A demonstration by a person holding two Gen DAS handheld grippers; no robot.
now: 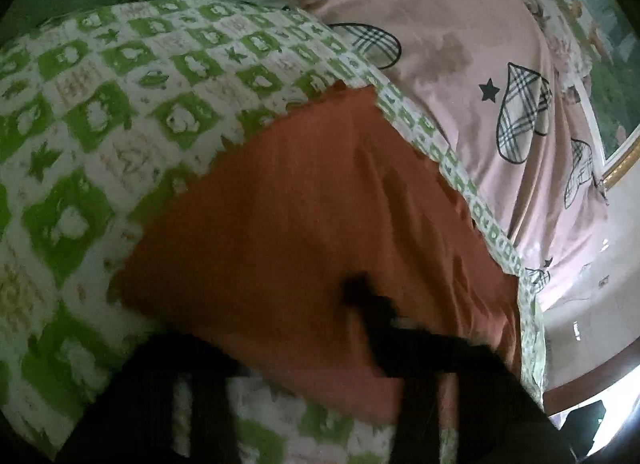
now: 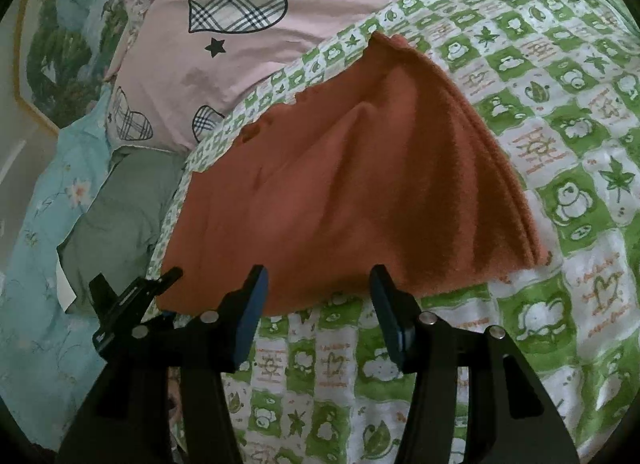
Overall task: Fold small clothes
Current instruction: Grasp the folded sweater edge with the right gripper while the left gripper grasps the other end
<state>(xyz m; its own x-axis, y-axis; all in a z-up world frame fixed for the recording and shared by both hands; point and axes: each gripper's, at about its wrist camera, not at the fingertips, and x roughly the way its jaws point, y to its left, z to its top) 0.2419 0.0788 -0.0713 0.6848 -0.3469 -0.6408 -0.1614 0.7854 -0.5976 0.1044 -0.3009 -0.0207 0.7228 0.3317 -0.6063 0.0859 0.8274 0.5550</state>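
Orange cloth folded on a green-checked quilt, tongs at its near edge.

Left wrist view: the orange cloth (image 1: 304,223) lies on the green-checked quilt (image 1: 80,111), which covers a pink sheet (image 1: 460,43) with plaid hearts. The left tongs (image 1: 384,324) are dark and blurred over the cloth's near part; whether they pinch it I cannot tell.
Right wrist view: the right tongs (image 2: 318,296) stand apart, empty, their tips just at the orange cloth's (image 2: 340,183) near edge, above the quilt (image 2: 560,143).
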